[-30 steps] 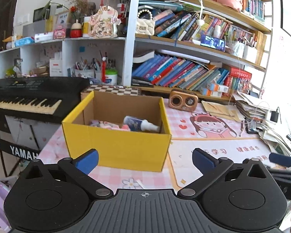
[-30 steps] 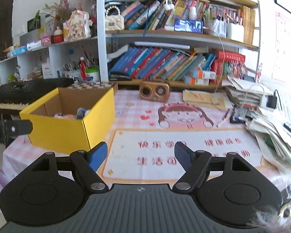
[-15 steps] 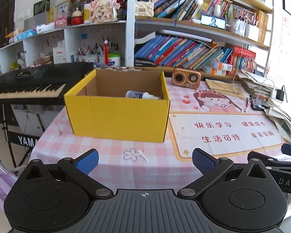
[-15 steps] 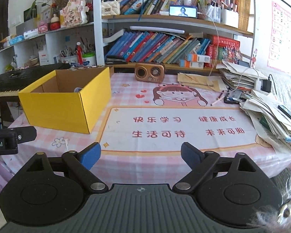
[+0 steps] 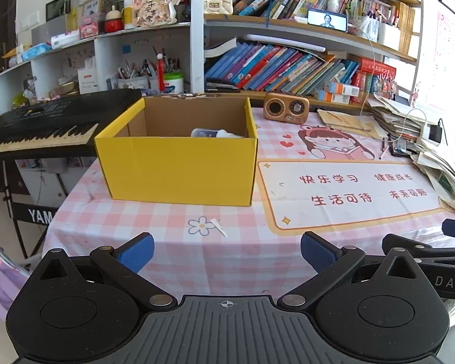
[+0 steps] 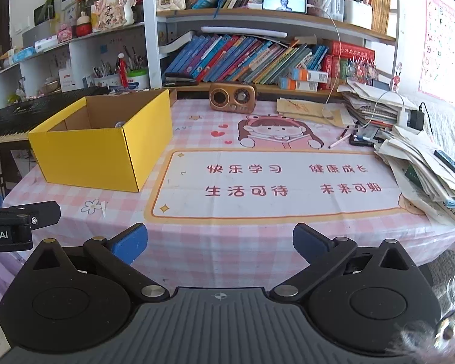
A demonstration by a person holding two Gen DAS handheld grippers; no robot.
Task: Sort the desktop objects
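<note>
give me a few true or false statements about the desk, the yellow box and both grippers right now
1. The yellow cardboard box stands open at the top. True.
2. The left gripper is clamped on a pen. False: its jaws stand apart with nothing between them.
3. The wooden retro radio stands behind the box's far right corner, near the shelf of books. True.
4. The right gripper holds the radio. False: its jaws have just been opening and nothing is between them.
5. The box is empty. False: a small bottle lies inside near the back wall.
6. A stack of papers sits at the desk's right edge. True.
</note>
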